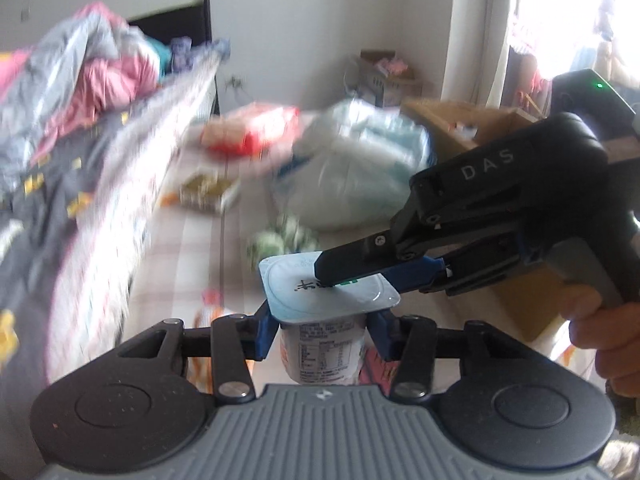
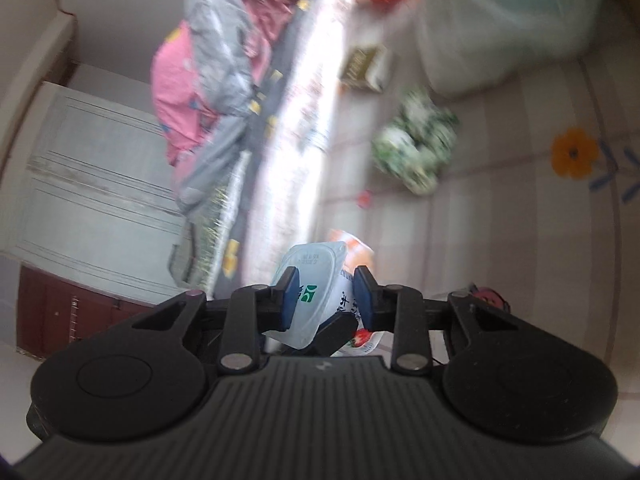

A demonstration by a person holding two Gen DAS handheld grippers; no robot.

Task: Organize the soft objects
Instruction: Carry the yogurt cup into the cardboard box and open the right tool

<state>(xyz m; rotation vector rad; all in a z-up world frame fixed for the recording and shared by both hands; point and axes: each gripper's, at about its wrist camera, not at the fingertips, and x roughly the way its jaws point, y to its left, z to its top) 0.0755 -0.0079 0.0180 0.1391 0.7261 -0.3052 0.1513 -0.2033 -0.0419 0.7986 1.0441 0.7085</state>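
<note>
A white yogurt cup with a foil lid hangs above the floor. My left gripper is shut on the cup's body just under the rim, one blue pad on each side. My right gripper reaches in from the right. Its upper finger lies on the lid and its lower blue pad sits under the rim's corner. In the right wrist view the lid stands tilted between the blue pads of the right gripper. A green-and-white soft bundle lies on the floor beyond.
A bed with pink and grey bedding runs along the left. On the patterned floor lie a white plastic bag, a red-orange packet and a small carton. A cardboard box stands behind. A person's hand holds the right gripper's handle.
</note>
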